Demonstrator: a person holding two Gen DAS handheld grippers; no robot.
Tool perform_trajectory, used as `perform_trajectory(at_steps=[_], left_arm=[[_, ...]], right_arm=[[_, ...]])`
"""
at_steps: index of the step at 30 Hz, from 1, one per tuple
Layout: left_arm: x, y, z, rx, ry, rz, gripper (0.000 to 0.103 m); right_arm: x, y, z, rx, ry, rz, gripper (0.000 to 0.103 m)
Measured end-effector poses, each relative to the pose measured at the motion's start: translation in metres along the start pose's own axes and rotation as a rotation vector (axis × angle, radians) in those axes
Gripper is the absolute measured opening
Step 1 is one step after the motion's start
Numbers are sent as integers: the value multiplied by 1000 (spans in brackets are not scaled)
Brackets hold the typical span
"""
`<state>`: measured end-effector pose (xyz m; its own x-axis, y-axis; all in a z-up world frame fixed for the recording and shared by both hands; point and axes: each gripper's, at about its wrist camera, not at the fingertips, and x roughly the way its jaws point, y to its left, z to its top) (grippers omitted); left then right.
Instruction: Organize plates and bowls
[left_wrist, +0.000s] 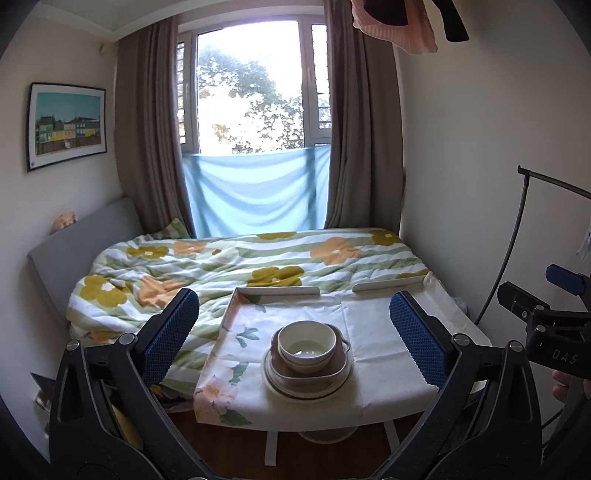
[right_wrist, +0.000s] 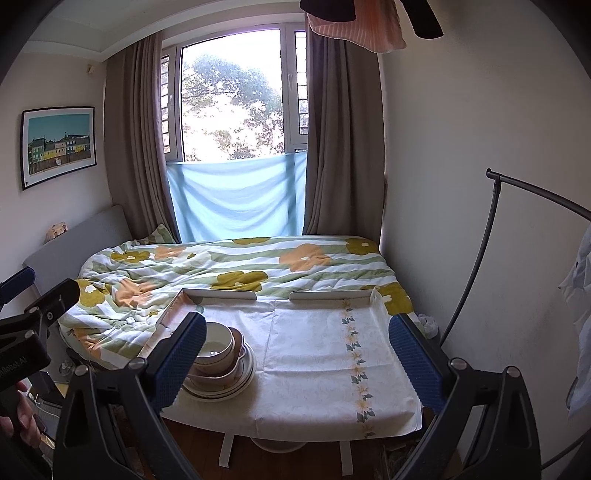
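While each gripper gapes wide, one bowl (left_wrist: 306, 345) tops one square dish (left_wrist: 308, 365) and stacked plates (left_wrist: 306, 384).

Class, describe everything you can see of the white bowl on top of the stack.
The white bowl is round, glossy and ceramic-looking, with a pale, seemingly empty inside. It sits upright atop the stack, nested in a squarish brown dish resting on round plates. The stack stands on the cloth-covered table, toward its left side. Neither claw touches it.
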<state>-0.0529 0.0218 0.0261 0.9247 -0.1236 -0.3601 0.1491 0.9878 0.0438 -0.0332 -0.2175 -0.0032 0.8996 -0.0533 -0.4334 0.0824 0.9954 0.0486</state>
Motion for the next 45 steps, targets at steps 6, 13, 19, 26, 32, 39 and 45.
perform_trajectory(at_steps=[6,13,19,26,32,39,45], left_arm=[[0,3,0,1,4,-1,103],[2,8,-3,-4,13,1,103],[4,12,-4,-11,11,-3,103],[4,15,-4,-10,-1,8,103],[8,13,-7,7,9,34,103],[8,10,-9,20,10,46,103],[8,9,-11,13,11,42,103]], right_arm=[[0,0,0,-1,2,1,98],[1,0,0,-3,7,1,98],[2,0,-1,-5,7,2,98],[3,0,-1,-8,8,1,98],[4,1,-3,-8,13,1,98],[4,0,-8,-6,20,1,98],[7,-3,-17,0,35,2,98]])
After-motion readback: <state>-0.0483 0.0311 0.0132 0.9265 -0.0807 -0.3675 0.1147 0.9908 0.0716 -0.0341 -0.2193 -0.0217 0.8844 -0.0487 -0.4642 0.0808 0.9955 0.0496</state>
